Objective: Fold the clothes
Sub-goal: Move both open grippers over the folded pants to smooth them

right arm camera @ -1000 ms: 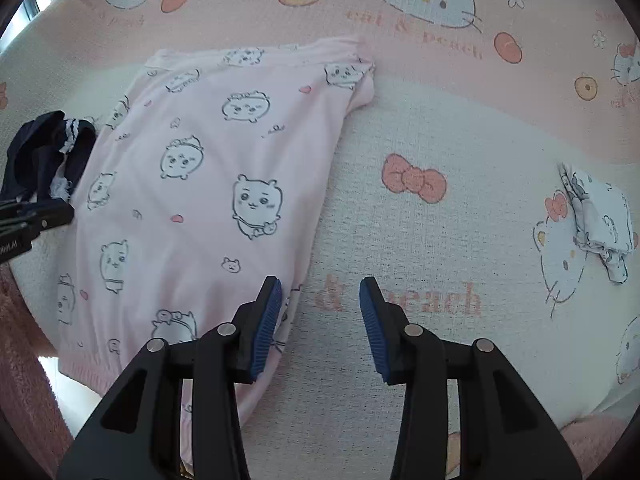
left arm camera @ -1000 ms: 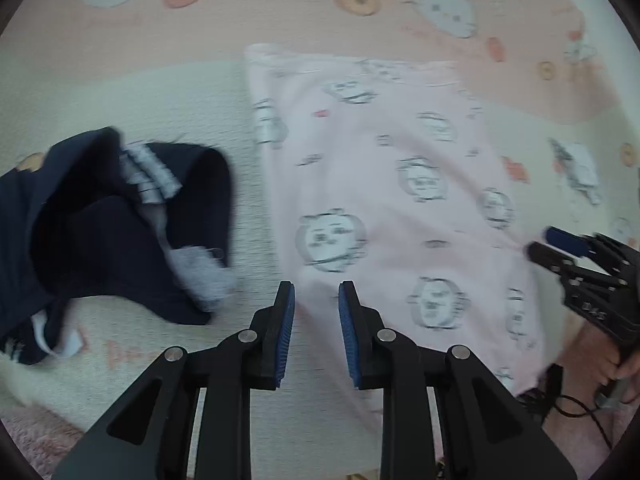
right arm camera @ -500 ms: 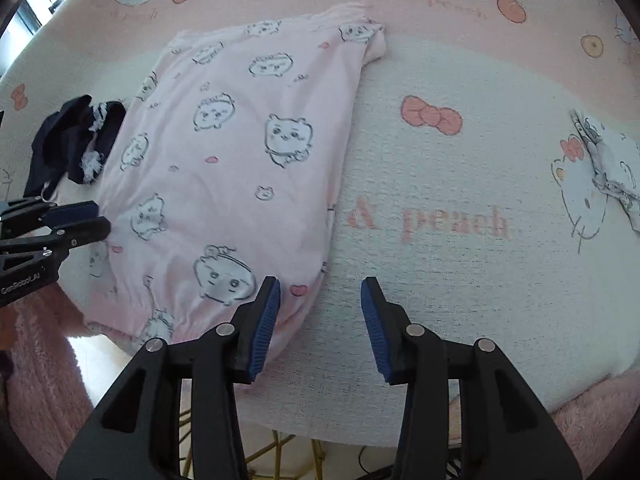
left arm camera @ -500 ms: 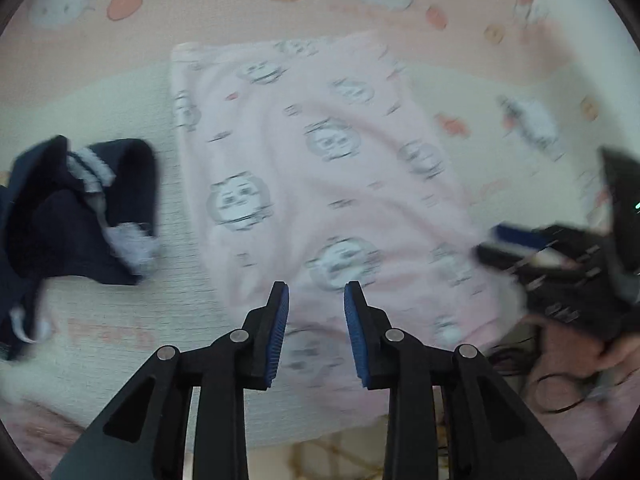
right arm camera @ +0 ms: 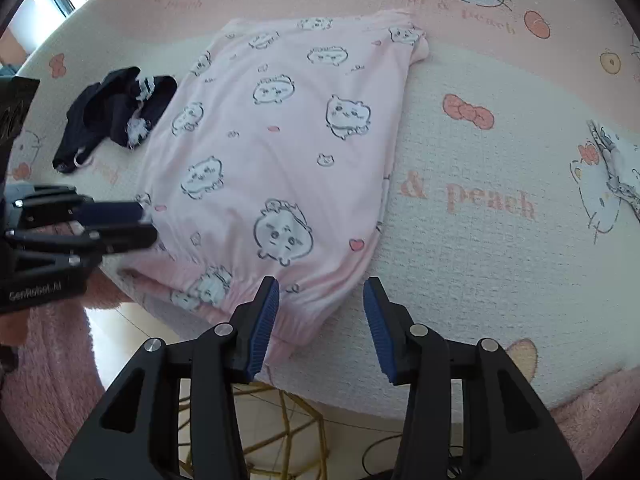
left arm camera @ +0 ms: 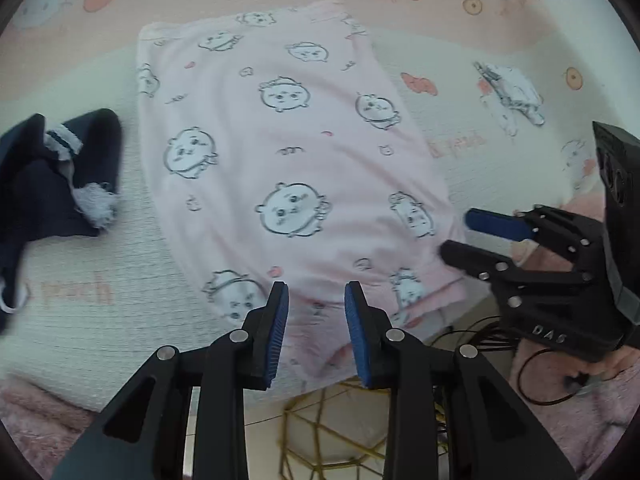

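**Both jaws spread over the hem of the pink top**

Your left gripper [left arm camera: 316,300] has its jaws spread with nothing pinched; they have just been opening, and only the hem of the pink printed top [left arm camera: 280,152] shows through the gap. Your right gripper [right arm camera: 320,300] also has its jaws apart and empty, with the top's lower right corner showing between them.

The pink printed top lies flat on the bed cover [right arm camera: 480,248], a pink-and-cream cover with cat faces, bows and the words "& peach". Its gathered hem reaches the near edge of the bed and droops slightly over it. The far end of the top lies on the cover's pink band.

To the left of the top, just beside its edge, sits a crumpled navy garment [right arm camera: 116,112] with white striped trim. Well to the right of the top lies a small folded white printed cloth [right arm camera: 616,160].

In the left wrist view, your right gripper sits at the top's lower right corner, its blue pads close to the fabric; whether they touch it you cannot tell. In the right wrist view, your left gripper sits at the top's lower left edge.

Below the top's hem, past the bed edge, you see a gold wire frame [left arm camera: 320,432] and pink fluffy fabric [right arm camera: 52,360].
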Tool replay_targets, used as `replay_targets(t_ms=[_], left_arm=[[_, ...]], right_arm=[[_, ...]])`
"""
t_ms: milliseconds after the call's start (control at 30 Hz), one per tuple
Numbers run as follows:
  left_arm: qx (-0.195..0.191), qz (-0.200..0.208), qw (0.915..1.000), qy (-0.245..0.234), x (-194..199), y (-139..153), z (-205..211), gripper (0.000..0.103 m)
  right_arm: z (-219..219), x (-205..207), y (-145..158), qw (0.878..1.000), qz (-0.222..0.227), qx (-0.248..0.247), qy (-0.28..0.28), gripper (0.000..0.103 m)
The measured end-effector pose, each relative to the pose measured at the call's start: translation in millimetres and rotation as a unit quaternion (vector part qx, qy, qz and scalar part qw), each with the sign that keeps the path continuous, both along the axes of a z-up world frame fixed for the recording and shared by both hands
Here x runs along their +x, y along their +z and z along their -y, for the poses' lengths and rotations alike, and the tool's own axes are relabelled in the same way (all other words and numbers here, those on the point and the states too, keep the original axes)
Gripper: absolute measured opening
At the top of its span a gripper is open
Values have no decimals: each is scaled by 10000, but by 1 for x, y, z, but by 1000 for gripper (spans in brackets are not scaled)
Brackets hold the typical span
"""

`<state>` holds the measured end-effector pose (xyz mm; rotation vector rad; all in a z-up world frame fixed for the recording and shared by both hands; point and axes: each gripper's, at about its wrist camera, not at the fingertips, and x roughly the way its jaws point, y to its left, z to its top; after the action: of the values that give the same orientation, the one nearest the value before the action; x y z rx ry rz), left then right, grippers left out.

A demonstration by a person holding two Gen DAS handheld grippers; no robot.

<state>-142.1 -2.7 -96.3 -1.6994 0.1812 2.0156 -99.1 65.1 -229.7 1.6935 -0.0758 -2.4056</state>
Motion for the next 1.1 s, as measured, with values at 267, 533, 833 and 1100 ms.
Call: replay_targets(t_ms=[267,533,833,1100], left_arm=[[-370,-57,9988,310,-31,18,24,34],[-270,-212,9994,-69,-73,10,8,35],[-932,-462,9946,-3,-101,37,47,35],[-224,-765,9965,269,-194,34,36,36]], right_arm=[[-22,14,1,9984,446,-260,-221,48],[-24,-46,6,9996,130,-210,-166,49],[-49,-31,4,9962,616,156,588,49],[-76,-172,33,9991,-384,80,-188,49]])
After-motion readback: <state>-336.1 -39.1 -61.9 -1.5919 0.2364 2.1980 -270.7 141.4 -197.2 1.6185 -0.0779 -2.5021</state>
